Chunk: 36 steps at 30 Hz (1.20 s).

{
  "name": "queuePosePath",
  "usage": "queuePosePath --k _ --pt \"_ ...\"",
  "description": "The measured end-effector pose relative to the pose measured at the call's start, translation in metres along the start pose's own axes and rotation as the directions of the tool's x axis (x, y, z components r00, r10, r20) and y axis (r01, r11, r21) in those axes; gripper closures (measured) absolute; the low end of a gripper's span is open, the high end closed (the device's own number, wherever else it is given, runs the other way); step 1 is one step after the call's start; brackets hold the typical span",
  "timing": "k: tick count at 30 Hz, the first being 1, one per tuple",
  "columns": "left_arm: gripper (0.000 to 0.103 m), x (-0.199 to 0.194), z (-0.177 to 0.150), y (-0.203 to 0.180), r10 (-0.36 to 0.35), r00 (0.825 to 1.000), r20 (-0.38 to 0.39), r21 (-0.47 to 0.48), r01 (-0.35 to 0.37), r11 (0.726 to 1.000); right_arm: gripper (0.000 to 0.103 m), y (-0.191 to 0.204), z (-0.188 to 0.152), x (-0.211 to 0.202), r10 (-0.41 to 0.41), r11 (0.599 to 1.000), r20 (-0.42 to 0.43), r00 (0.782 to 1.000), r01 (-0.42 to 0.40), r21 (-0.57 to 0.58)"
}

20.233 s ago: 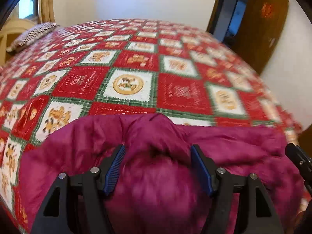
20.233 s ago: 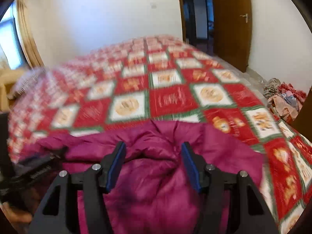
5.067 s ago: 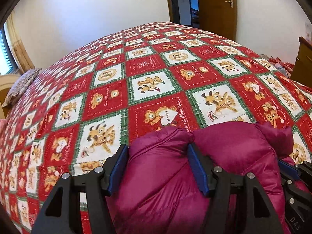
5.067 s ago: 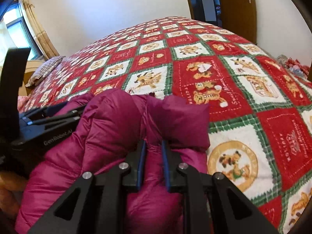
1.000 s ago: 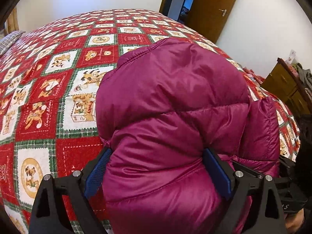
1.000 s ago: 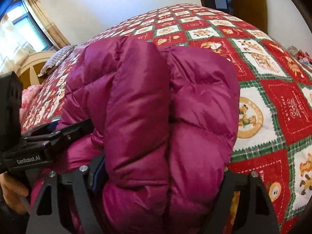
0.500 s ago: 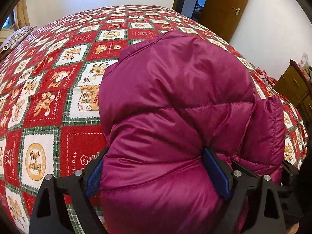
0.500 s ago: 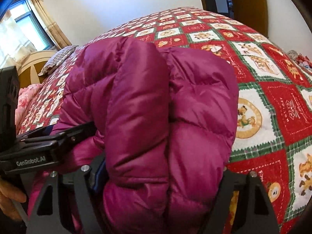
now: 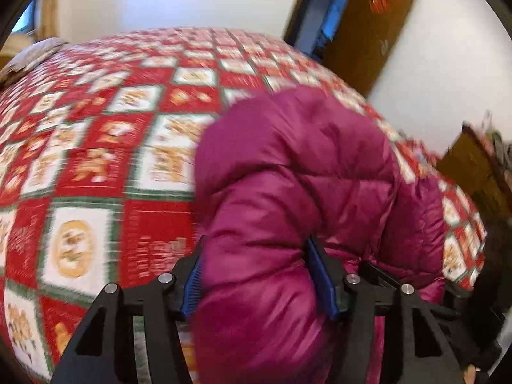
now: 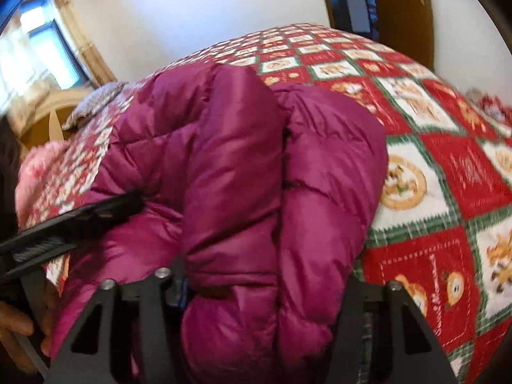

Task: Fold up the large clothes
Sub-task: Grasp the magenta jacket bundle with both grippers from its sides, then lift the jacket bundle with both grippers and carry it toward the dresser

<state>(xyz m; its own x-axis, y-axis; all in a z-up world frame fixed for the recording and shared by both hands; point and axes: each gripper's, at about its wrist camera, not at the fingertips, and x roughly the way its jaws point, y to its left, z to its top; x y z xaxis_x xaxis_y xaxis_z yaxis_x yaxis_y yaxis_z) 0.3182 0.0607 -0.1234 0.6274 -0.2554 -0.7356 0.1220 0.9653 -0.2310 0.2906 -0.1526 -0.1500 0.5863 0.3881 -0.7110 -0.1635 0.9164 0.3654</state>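
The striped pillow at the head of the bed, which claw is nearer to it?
Left. The left claw grips the jacket on the side toward the striped pillow; the right claw grips the side away from it. Both are closing on the padding.

Quilt (image 9: 153,249): lettering on the red square left of the left fingers, blurred, unreadable.
Door (image 9: 377,28): red ornament, far beyond the fingers, character illegible.
Legible text: none.
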Motion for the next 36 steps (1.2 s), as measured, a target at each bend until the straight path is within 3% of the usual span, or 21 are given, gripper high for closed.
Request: queuePosePath --k 2,4,5,7,8,9,10,12,14,16,17,18,19,20,21,24,28,36 --pt "0.043 -0.020 -0.004 0.016 -0.027 0.996 0.081 -0.036 0.030 0.999 0.042 -0.010 0.001 0.003 0.045 0.998 -0.006 0.999 -0.045 0.044" --pt "0.034 -0.027 -0.005 0.033 -0.042 0.994 0.100 -0.093 0.051 0.994 0.041 -0.012 0.004 0.005 0.063 0.996 -0.015 0.998 -0.062 0.056" --pt "0.026 -0.020 -0.005 0.041 -0.064 0.995 0.072 -0.127 0.073 0.989 0.040 -0.012 0.005 0.006 0.065 0.996 -0.018 0.998 -0.064 0.055" --pt "0.026 0.004 -0.007 0.055 -0.152 0.988 -0.025 -0.212 0.143 0.967 0.040 -0.012 0.006 0.007 0.069 0.996 -0.019 0.997 -0.068 0.052" --pt "0.026 0.013 -0.009 0.056 -0.207 0.977 -0.050 -0.252 0.188 0.949 0.040 -0.013 0.007 0.008 0.074 0.996 -0.018 0.997 -0.073 0.055" --pt "0.024 0.024 -0.011 0.055 -0.296 0.953 -0.069 -0.292 0.264 0.919 0.040 -0.013 0.006 0.008 0.079 0.995 -0.017 0.997 -0.078 0.055" --pt "0.019 0.031 -0.011 0.050 -0.341 0.937 -0.075 -0.286 0.307 0.908 0.040 -0.014 0.006 0.008 0.082 0.995 -0.016 0.996 -0.081 0.055" --pt "0.003 0.035 -0.006 0.029 -0.308 0.944 -0.116 -0.173 0.286 0.942 0.039 -0.014 0.008 0.009 0.089 0.995 -0.025 0.996 -0.088 0.049" --pt "0.002 0.041 0.000 0.006 -0.231 0.956 -0.179 -0.050 0.225 0.973 0.039 -0.016 0.008 0.010 0.097 0.995 -0.040 0.995 -0.095 0.034" --pt "0.003 0.048 0.004 -0.002 -0.222 0.957 -0.184 -0.040 0.219 0.975 0.039 -0.019 0.009 0.010 0.110 0.993 -0.047 0.993 -0.109 0.034" --pt "0.009 0.051 0.006 0.001 -0.230 0.956 -0.179 -0.078 0.219 0.973 0.039 -0.021 0.010 0.012 0.117 0.992 -0.046 0.992 -0.115 0.044" --pt "0.023 0.053 0.007 0.006 -0.230 0.959 -0.167 -0.124 0.211 0.970 0.039 -0.021 0.011 0.013 0.114 0.993 -0.041 0.993 -0.112 0.049" --pt "0.028 0.053 0.008 0.010 -0.227 0.963 -0.146 -0.168 0.202 0.965 0.039 -0.019 0.011 0.013 0.104 0.994 -0.036 0.994 -0.102 0.044" --pt "0.037 0.051 0.008 0.007 -0.219 0.966 -0.137 -0.168 0.195 0.966 0.041 -0.014 0.010 0.013 0.076 0.997 -0.027 0.997 -0.075 0.029" --pt "0.046 0.046 0.006 -0.001 -0.190 0.974 -0.123 -0.131 0.174 0.976 0.044 -0.008 0.009 0.012 0.043 0.999 -0.019 0.999 -0.042 0.009" --pt "0.057 0.029 0.002 -0.025 -0.091 0.993 -0.071 -0.015 0.090 0.996 0.058 0.011 0.006 0.007 -0.029 0.998 0.002 1.000 0.029 -0.046" --pt "0.063 0.021 0.003 -0.022 -0.126 0.990 -0.063 -0.037 0.124 0.992 0.067 0.024 0.003 -0.006 -0.063 0.991 0.039 0.997 0.067 -0.112" --pt "0.066 -0.012 -0.008 -0.039 -0.122 0.992 -0.046 0.027 0.123 0.992 0.070 0.016 -0.007 -0.035 -0.024 0.998 0.060 0.998 0.027 -0.049"
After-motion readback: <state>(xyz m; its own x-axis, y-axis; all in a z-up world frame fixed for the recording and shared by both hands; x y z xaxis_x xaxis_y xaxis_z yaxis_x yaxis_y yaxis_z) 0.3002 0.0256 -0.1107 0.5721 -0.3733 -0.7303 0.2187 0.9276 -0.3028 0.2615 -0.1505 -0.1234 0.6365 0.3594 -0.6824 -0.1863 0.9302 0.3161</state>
